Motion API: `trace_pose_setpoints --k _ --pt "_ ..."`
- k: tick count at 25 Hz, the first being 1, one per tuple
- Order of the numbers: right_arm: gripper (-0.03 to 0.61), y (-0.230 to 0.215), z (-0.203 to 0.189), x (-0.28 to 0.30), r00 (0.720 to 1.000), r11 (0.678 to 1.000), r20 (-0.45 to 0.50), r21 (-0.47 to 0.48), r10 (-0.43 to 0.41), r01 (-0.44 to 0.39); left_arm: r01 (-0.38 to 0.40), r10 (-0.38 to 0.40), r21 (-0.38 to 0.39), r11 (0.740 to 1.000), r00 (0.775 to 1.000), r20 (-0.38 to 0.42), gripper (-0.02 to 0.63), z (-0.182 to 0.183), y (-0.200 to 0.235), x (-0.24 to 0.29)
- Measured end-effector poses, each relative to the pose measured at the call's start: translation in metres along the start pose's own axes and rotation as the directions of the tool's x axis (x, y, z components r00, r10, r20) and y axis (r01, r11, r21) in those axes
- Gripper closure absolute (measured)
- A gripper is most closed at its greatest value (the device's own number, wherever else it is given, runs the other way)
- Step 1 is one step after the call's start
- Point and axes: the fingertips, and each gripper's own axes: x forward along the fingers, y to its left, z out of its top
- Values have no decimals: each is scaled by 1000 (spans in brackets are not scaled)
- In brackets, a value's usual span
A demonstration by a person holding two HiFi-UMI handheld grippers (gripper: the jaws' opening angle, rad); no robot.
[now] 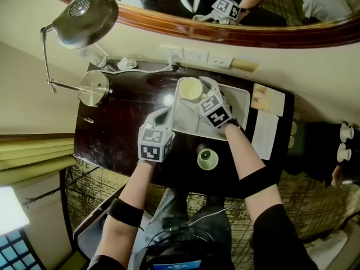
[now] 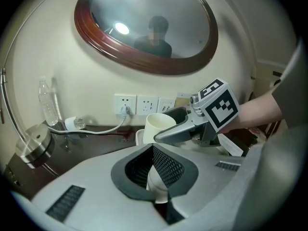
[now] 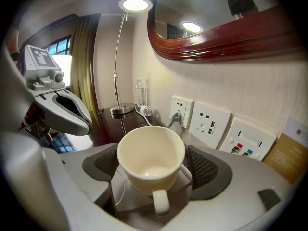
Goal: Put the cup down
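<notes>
Cup (image 3: 150, 153), cream and empty, stands upright at the far end of the white tray (image 1: 239, 103), close to the wall, with its handle turned back towards the person. The right gripper (image 1: 194, 89) reaches round it from that side. Its jaws are spread wide, one dark ribbed pad (image 3: 204, 167) on either side of the cup with a gap showing on both sides, so nothing is pressing on it. The left gripper (image 2: 155, 170) is clenched, its pads brought together. Its tip rests at the tray's left edge, beside the right gripper and short of the cup. A pale sliver shows low between those pads, and I can't tell what it is. The tray lies on a dark, glossy table (image 1: 129, 111) pushed against a cream wall. A row of wall sockets (image 3: 211, 121) runs just behind the cup, one with a white plug (image 2: 124, 110) whose cable trails off along the table. Further left are the round base (image 1: 94, 87) of a desk lamp (image 1: 84, 13), whose metal shade arches over that end, and a clear water bottle (image 2: 48, 102) against the wall. On the near edge of the table, between the person's forearms, sits a small round cup-like piece (image 1: 207, 159). A printed card (image 1: 264, 131) lies to the right of the tray. Above it all hangs an oval mirror (image 2: 144, 28) in a dark wood frame.
</notes>
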Motion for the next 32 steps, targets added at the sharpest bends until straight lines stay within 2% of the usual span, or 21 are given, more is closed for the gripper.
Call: trace_pose_setpoints --k 8,10,12,16,19,23,32 --pt "109 7 5 -46 1000 1000 -17 -16 1 -1 13 -13 10 1000 1000 6 614 13 -22 -25" --pt "167 12 9 -67 1000 1000 -16 -20 9 -10 16 -17 13 1000 1000 7 614 16 -32 -35" --pt "188 14 11 -90 1000 1000 -15 -22 0 0 14 -14 14 1000 1000 12 614 18 -40 -46" --pt "404 11 17 -137 998 998 8 -11 -64 64 -11 10 21 1000 999 39 614 25 -55 -66" --pt "489 12 18 -172 994 995 29 18 -101 101 -23 22 26 999 999 48 614 28 -67 -80" --pt "562 17 12 -216 988 989 42 46 -146 144 -4 4 7 1000 999 51 614 36 -96 -102" --pt "578 24 -27 -299 982 975 25 128 -188 184 -40 39 9 999 996 80 614 34 -134 -131"
